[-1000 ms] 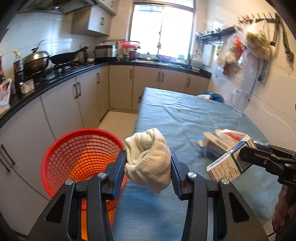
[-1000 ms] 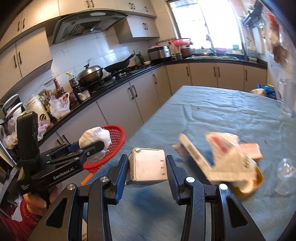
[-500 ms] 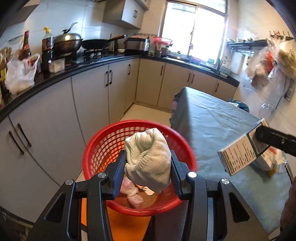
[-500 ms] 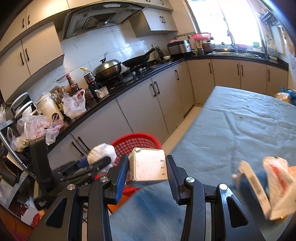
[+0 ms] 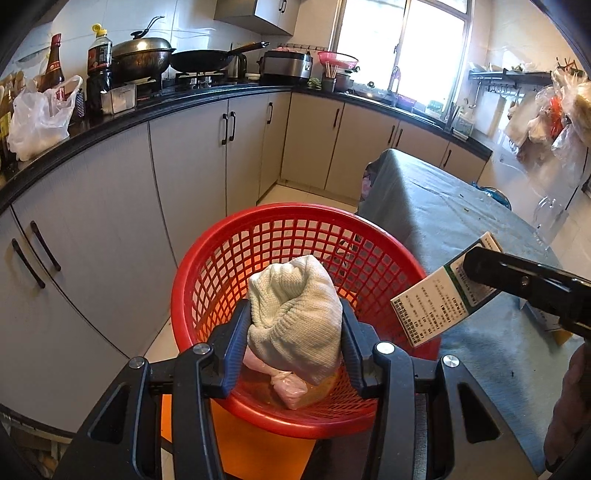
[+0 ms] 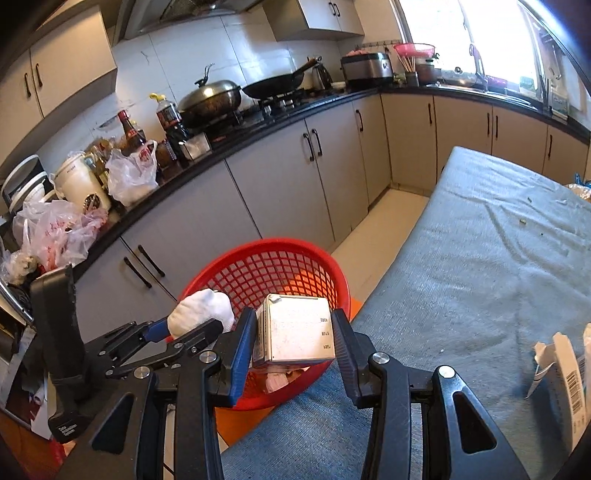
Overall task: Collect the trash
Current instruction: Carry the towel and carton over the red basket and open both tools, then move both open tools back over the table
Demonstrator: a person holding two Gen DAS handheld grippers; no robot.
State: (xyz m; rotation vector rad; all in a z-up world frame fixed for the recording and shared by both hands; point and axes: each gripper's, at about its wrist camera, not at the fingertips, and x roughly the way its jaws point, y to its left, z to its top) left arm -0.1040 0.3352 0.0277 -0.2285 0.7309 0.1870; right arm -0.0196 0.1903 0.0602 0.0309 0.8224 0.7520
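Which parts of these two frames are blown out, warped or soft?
Left wrist: window blown out, cabinets bowed by fisheye; left tongs and white rag sharp. Right wrist: window clipped white, counter edge curved; right tongs and carton sharp.

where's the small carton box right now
The carton box is clamped in the right gripper, held over the near rim of the red basket, just right of the white cloth in the left gripper.
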